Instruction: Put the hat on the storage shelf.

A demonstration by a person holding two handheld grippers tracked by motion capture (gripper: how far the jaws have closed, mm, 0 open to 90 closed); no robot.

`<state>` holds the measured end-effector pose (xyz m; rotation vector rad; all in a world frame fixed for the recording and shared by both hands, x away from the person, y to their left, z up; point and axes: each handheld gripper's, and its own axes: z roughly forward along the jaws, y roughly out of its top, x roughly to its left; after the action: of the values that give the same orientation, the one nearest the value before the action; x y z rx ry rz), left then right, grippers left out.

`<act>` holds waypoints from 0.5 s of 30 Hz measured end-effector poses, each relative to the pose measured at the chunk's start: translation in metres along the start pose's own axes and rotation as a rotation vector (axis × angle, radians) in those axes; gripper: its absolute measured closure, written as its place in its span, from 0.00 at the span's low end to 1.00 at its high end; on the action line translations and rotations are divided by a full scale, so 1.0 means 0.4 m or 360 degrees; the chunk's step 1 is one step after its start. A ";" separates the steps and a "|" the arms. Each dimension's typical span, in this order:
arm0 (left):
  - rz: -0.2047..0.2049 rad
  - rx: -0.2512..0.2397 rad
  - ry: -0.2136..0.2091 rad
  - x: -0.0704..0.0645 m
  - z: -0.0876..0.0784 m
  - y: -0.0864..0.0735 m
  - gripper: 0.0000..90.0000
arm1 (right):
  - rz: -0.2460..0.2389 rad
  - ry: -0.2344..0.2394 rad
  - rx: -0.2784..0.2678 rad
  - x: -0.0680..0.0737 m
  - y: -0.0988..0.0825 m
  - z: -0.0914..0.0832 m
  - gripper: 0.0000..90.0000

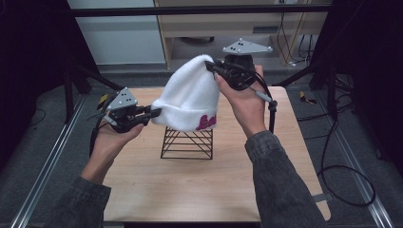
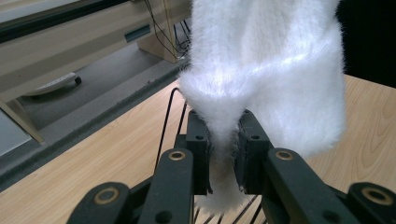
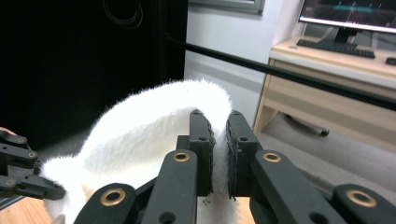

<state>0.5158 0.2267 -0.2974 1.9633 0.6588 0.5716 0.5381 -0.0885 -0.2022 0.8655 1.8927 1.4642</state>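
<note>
1. The white fleece beanie (image 1: pixel 190 95) hangs in the air between the two grippers, over the black wire stand (image 1: pixel 187 143) at the middle of the wooden table (image 1: pixel 199 190). Its lower edge, with pink lettering, reaches down to about the stand's top; whether it touches the wires cannot be told.

2. Its long axis runs on a slant: the crown is high and to the far right, the brim low and to the near left.

3. The right gripper (image 1: pixel 212 68) pinches the crown at the upper end. In the right gripper view its jaws are pressed together on a thin fold of fleece (image 3: pixel 220 154).

4. The left gripper (image 1: pixel 155 112) pinches the brim at the lower left. In the left gripper view its jaws are closed on a tuck of the white pile (image 2: pixel 223 149), with the stand's wires below.

5. The stand lies directly beneath the beanie and nearer the left gripper's end. If the beanie is meant for the stand, which is only a guess, the move turns on lowering the brim's opening around the stand's top.
</note>
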 end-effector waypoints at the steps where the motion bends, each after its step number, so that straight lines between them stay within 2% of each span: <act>1: -0.0007 0.0006 0.0004 0.003 0.006 -0.001 0.87 | 0.0006 0.0000 0.0021 -0.006 -0.008 0.014 0.93; 9: -0.0069 0.0059 0.0072 0.048 0.064 -0.018 0.88 | 0.0034 -0.0002 0.0073 -0.022 -0.028 0.067 0.93; 15: -0.0063 0.0090 0.0098 0.059 0.085 -0.032 0.89 | 0.0018 0.0015 0.0101 -0.012 -0.044 0.081 0.93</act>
<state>0.5522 0.2257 -0.3208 1.9871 0.7582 0.5966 0.5637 -0.0762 -0.2263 0.9013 1.9535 1.4240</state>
